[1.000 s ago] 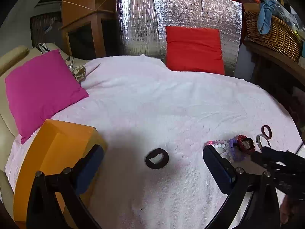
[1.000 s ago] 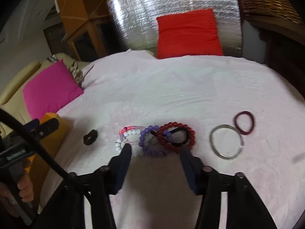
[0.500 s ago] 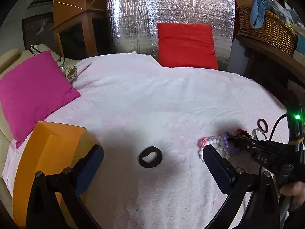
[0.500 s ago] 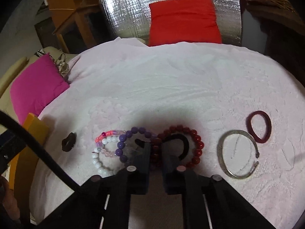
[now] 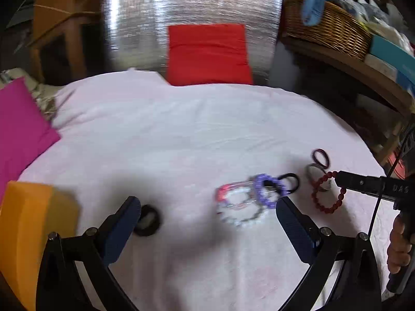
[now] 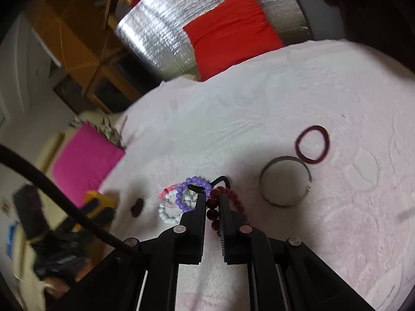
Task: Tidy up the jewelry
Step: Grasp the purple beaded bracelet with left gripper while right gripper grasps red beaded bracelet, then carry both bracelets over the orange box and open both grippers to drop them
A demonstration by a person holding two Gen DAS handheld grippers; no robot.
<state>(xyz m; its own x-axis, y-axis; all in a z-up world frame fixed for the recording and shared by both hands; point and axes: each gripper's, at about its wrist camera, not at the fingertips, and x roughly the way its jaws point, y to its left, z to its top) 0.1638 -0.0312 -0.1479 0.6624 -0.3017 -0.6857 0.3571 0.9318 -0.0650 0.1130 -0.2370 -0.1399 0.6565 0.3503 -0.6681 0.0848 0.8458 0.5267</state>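
Observation:
My right gripper (image 6: 211, 200) is shut on a dark red bead bracelet (image 6: 234, 200) and holds it lifted above the pink cloth; in the left wrist view the bracelet (image 5: 328, 194) hangs from its fingertips (image 5: 339, 177). A purple bead bracelet (image 5: 268, 188), a white and pink bead bracelet (image 5: 240, 207) and a black hair tie (image 5: 291, 178) lie together on the cloth. A metal bangle (image 6: 285, 180) and a maroon hair tie (image 6: 312, 143) lie to the right. My left gripper (image 5: 205, 224) is open and empty, with a black ring (image 5: 147, 220) by its left finger.
An orange box (image 5: 28, 220) stands at the front left. A pink cushion (image 5: 18, 127) lies at the left edge and a red cushion (image 5: 207, 54) leans on a silver panel behind. A wicker basket (image 5: 326, 33) sits on a shelf at the right.
My right gripper closed on the dark red bracelet and lifted it off the cloth, tilting. My left gripper moved to the right, so the black ring is now by its left finger.

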